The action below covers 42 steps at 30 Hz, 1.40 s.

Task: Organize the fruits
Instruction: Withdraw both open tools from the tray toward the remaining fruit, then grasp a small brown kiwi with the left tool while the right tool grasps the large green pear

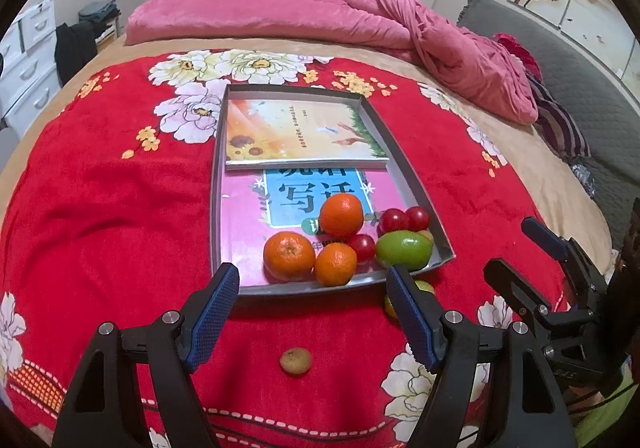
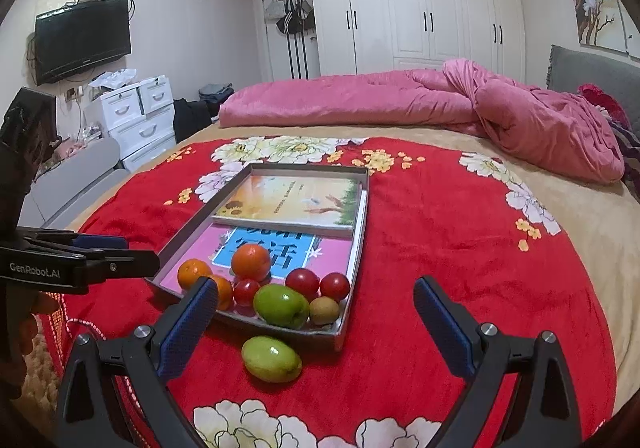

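Observation:
A grey tray (image 1: 218, 184) on the red blanket holds two books, three oranges (image 1: 341, 215), three red tomatoes (image 1: 405, 219), a green fruit (image 1: 403, 249) and a small brown fruit (image 2: 324, 310). A second green fruit (image 2: 271, 359) lies on the blanket just in front of the tray. A small brown fruit (image 1: 295, 361) lies loose on the blanket between my left fingers. My left gripper (image 1: 312, 288) is open and empty at the tray's near edge. My right gripper (image 2: 316, 298) is open and empty above the loose green fruit; it also shows in the left wrist view (image 1: 516, 248).
The red floral blanket (image 1: 100, 188) covers a bed. A pink duvet (image 1: 280, 16) is bundled at the far side. A grey headboard (image 2: 592, 76) is at right. White drawers (image 2: 136, 116) and a wall TV (image 2: 82, 40) stand beyond the bed at left.

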Available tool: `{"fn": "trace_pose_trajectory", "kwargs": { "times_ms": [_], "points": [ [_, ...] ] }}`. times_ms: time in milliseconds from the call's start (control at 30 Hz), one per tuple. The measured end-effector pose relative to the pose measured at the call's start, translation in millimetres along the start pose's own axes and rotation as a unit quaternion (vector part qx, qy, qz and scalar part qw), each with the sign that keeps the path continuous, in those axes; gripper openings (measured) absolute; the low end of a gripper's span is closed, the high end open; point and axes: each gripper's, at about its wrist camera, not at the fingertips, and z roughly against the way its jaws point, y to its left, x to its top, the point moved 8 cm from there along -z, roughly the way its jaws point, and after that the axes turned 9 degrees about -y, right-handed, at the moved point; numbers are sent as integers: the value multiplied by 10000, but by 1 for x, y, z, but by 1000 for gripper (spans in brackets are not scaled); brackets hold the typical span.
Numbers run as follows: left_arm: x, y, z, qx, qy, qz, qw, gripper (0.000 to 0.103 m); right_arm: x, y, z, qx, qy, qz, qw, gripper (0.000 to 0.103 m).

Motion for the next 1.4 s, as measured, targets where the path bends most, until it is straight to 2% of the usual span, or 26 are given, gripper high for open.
{"fn": "trace_pose_trajectory", "kwargs": {
  "times_ms": [433,733,1400],
  "points": [
    [-24,10,3,118,211,-131,9996,77,-28,17,-7,155,521,76,9985,99],
    [-50,13,-2,155,493,-306,9982,77,-49,27,-14,265,897,49,9956,99],
    [-80,14,-24,-146,985,-105,9950,78,-70,28,-31,199,1223,83,9923,99]
  ]
}}
